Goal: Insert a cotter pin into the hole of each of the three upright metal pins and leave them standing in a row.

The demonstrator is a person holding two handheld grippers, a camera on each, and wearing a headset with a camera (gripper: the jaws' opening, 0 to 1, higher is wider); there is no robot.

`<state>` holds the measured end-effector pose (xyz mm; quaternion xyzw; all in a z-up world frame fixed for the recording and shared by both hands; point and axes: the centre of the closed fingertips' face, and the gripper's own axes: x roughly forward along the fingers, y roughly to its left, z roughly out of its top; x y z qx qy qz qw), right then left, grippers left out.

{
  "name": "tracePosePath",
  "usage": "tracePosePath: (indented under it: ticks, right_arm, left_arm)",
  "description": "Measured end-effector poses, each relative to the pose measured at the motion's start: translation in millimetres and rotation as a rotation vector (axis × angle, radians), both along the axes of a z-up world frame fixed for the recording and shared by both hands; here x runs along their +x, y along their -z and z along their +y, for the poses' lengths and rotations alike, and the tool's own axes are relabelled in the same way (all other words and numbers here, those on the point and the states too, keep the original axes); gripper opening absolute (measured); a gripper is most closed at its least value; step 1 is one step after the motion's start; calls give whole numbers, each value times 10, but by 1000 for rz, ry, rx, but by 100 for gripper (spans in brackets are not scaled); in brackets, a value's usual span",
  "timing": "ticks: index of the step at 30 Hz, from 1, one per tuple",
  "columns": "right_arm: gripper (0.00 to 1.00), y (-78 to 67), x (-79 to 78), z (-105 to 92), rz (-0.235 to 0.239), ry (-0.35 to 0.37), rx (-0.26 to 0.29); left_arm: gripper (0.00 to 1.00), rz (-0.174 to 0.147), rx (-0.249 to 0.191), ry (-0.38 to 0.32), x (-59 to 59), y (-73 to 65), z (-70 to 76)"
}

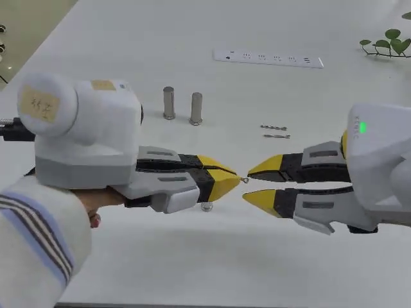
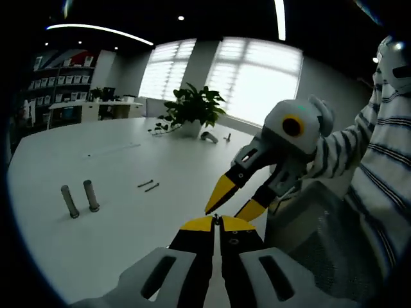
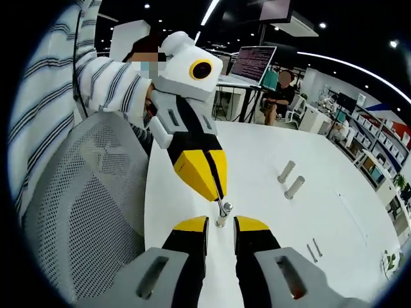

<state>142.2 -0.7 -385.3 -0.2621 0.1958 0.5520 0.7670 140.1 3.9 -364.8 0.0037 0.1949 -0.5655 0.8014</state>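
Left tongs (image 1: 238, 181) and right tongs (image 1: 246, 185): white housings, black-grey jaws, yellow tips; cream striped sleeve (image 1: 32, 240).

You worked on a smooth, matt white tabletop (image 1: 192, 269) with a faint sheen. The two standing metal pins (image 1: 169, 102) looked like brushed grey steel, dully reflective. The cotter pin (image 1: 244, 180) was thin, bright wire. Your left gripper (image 1: 236, 181) and right gripper (image 1: 248, 185) had matt white and grey plastic shells, and their jaws wore smooth yellow and black plastic. Your striped sleeve (image 1: 32, 244) was soft knitted cloth. The chair back (image 3: 90, 192) was grey mesh.
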Motion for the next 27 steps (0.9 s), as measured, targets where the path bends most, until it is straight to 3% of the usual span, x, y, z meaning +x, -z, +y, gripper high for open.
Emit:
tracePosePath:
  ticks: [2,6,13,19,27]
  right_arm:
    - [11,10,2,3,30,6,21]
    - [9,-15,-3,16,62,17,52]
    - [6,-29,-30,24,97,24,79]
    - [0,-19,-67,48,117,18,87]
    - [0,-25,-104,65,109,7,73]
  left_arm:
    - [0,-35,11,21,-17,-12,-7]
    - [0,-75,19,54,-39,-29,-16]
    - [0,-104,32,88,-70,-19,-21]
    - [0,-111,36,94,-68,-12,-14]
    - [0,-112,54,103,-80,30,4]
